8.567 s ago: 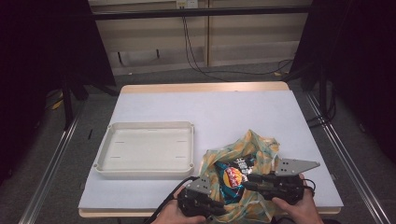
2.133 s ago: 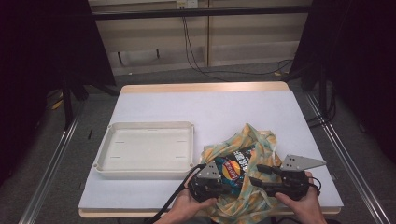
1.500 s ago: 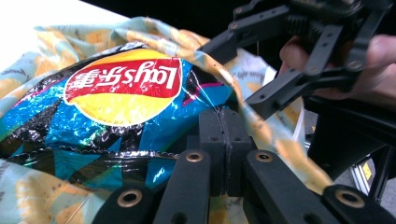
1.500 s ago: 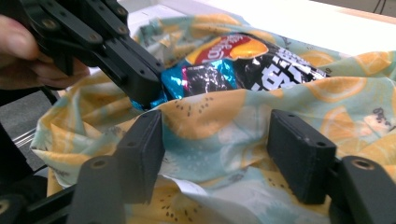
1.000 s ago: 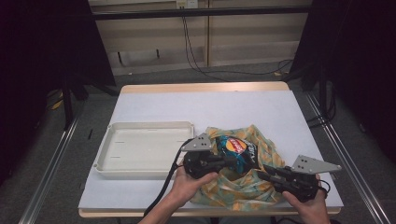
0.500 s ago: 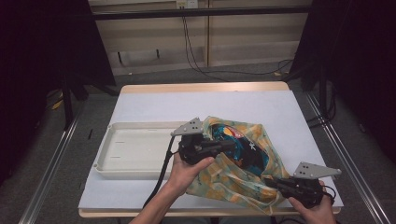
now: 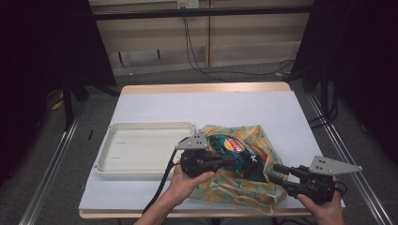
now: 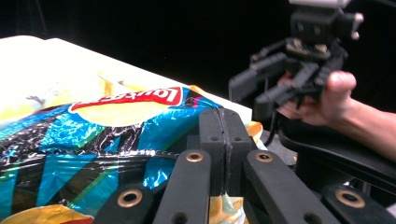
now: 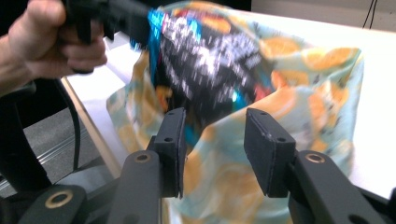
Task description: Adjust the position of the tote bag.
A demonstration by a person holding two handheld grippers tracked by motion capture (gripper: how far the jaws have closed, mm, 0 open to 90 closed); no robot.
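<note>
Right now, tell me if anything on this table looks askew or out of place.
The blue foil crisp bag sits half out of the crumpled orange-patterned cloth bag, tilted, its edge pinched in the left tool. The cloth bag's near edge looks to reach the table's front edge. The white plastic tray lies square and empty.

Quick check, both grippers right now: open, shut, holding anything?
Left gripper: shut on the chip bag.
Right gripper: open, jaws just been opening, holding nothing, above the fabric bag.
</note>
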